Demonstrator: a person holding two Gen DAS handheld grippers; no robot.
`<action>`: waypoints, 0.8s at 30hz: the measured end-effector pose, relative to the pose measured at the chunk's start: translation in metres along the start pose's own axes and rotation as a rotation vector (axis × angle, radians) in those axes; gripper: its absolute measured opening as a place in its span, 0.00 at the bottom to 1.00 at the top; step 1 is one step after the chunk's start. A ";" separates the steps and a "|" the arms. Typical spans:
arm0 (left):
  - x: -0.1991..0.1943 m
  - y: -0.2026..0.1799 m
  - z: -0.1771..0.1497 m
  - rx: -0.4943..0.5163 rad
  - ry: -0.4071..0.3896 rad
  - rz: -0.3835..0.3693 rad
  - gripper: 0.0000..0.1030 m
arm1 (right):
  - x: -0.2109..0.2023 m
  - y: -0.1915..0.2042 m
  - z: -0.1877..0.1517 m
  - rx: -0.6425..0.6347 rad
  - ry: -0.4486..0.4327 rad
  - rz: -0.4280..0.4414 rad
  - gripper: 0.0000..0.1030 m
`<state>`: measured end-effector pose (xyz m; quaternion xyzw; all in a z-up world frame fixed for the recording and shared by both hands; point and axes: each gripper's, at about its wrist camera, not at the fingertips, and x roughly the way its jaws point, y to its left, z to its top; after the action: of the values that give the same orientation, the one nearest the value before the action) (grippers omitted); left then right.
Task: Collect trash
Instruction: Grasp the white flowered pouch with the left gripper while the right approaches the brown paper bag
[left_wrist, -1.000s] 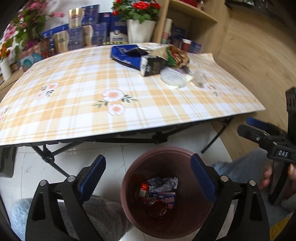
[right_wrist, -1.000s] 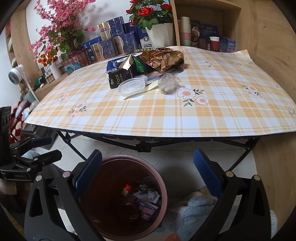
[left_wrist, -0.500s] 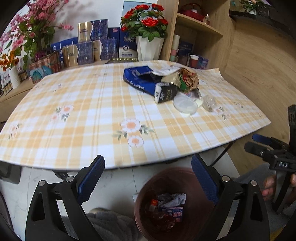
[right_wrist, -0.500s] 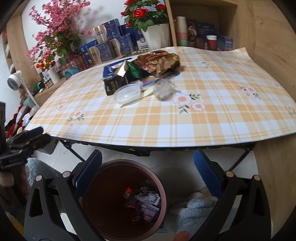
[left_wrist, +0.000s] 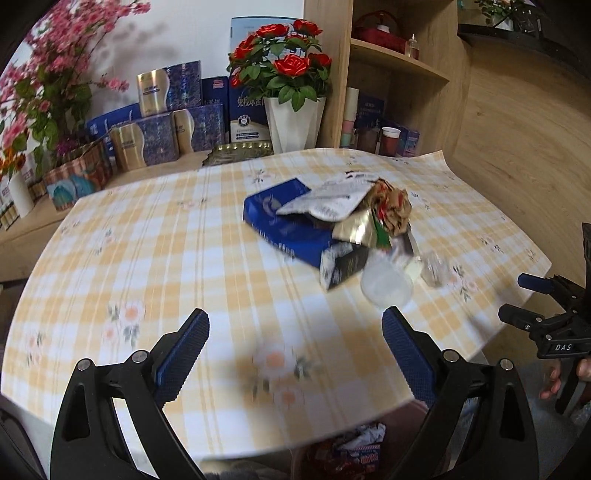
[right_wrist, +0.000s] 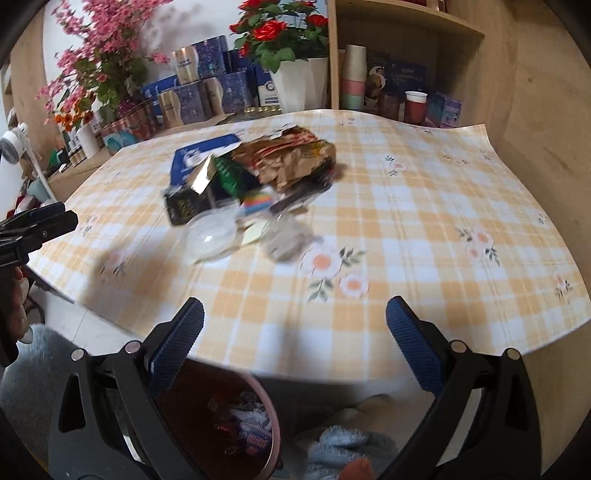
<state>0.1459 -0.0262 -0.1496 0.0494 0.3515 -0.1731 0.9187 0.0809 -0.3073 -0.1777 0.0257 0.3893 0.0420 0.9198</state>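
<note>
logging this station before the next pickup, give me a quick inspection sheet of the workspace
surface: folding table under an orange plaid flowered cloth, creased at its far edge.
job's things: trash pile mid-table: blue box, crumpled brown wrapper, black carton, clear plastic lid, crumpled clear plastic. Brown bin on the floor below the near edge, already holding wrappers.
clutter: nothing seen apart from the pile.
grippers: left tongs and right tongs both open, empty, short of the pile.
cables: nothing seen.
surroundings: rose pot, blue gift boxes, pink blossoms, wooden shelf with paper cups.
</note>
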 end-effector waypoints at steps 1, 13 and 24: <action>0.006 -0.002 0.007 0.012 0.004 0.005 0.90 | 0.003 -0.004 0.006 0.011 -0.005 0.001 0.95; 0.119 -0.041 0.100 0.112 0.122 -0.072 0.78 | 0.042 -0.029 0.043 0.110 -0.024 0.023 0.94; 0.166 -0.082 0.113 0.451 0.158 0.077 0.69 | 0.050 -0.048 0.051 0.138 -0.036 0.025 0.94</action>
<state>0.3033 -0.1742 -0.1724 0.2800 0.3726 -0.2078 0.8600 0.1553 -0.3506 -0.1816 0.0950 0.3741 0.0262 0.9221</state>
